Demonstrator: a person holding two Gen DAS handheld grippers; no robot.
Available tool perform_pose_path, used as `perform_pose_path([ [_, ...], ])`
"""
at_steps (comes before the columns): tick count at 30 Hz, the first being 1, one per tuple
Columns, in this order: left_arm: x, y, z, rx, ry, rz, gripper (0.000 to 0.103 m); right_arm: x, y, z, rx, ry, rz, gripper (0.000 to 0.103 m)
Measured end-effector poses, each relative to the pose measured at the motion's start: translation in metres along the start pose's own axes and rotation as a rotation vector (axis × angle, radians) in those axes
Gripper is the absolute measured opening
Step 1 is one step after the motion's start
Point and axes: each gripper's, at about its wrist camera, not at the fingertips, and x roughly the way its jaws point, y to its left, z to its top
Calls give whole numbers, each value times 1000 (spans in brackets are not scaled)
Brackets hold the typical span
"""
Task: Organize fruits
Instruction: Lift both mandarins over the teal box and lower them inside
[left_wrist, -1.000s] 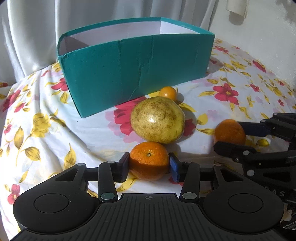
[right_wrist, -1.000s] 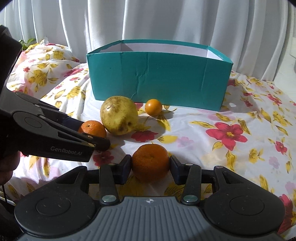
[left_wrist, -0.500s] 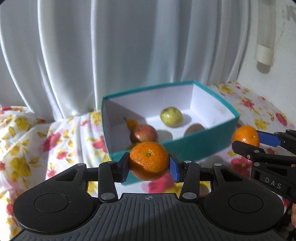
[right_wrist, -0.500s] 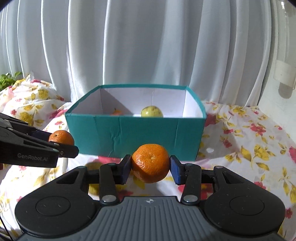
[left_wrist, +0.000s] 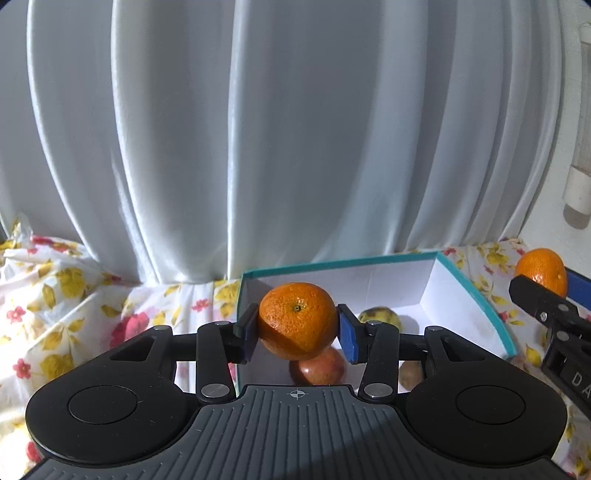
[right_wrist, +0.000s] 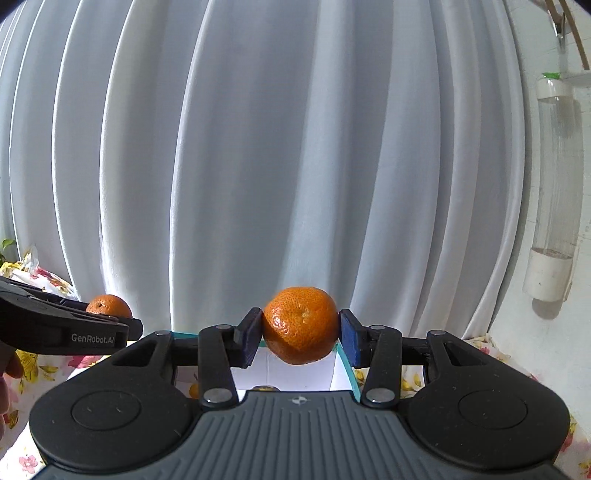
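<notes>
My left gripper (left_wrist: 297, 326) is shut on an orange mandarin (left_wrist: 297, 319) and holds it in the air above the near left part of the teal box (left_wrist: 476, 291). Inside the box lie a red apple (left_wrist: 321, 367), a yellow-green fruit (left_wrist: 380, 317) and a brownish fruit (left_wrist: 410, 373). My right gripper (right_wrist: 301, 332) is shut on a second mandarin (right_wrist: 301, 325), held above the box's right end (right_wrist: 347, 365). The right gripper and its mandarin (left_wrist: 541, 271) show at the right edge of the left wrist view. The left gripper's mandarin (right_wrist: 109, 306) shows at left in the right wrist view.
A white curtain (left_wrist: 295, 129) hangs right behind the box. A flowered cloth (left_wrist: 66, 295) covers the surface around the box. A clear bottle fixture (right_wrist: 554, 206) hangs on the wall at right. A small orange fruit (right_wrist: 192, 389) shows in the box.
Both grippers have risen and moved forward with their mandarins, from in front of the box to above its open top. The fruits left on the cloth have dropped out of view.
</notes>
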Motion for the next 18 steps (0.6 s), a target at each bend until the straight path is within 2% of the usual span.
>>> perform_pose_path([
  [5, 22, 3, -11, -8, 64, 4, 48, 20, 3, -25, 25, 104, 19, 44],
  [18, 59, 7, -20, -6, 144, 22, 48, 58, 3, -45, 20, 197, 15, 44],
])
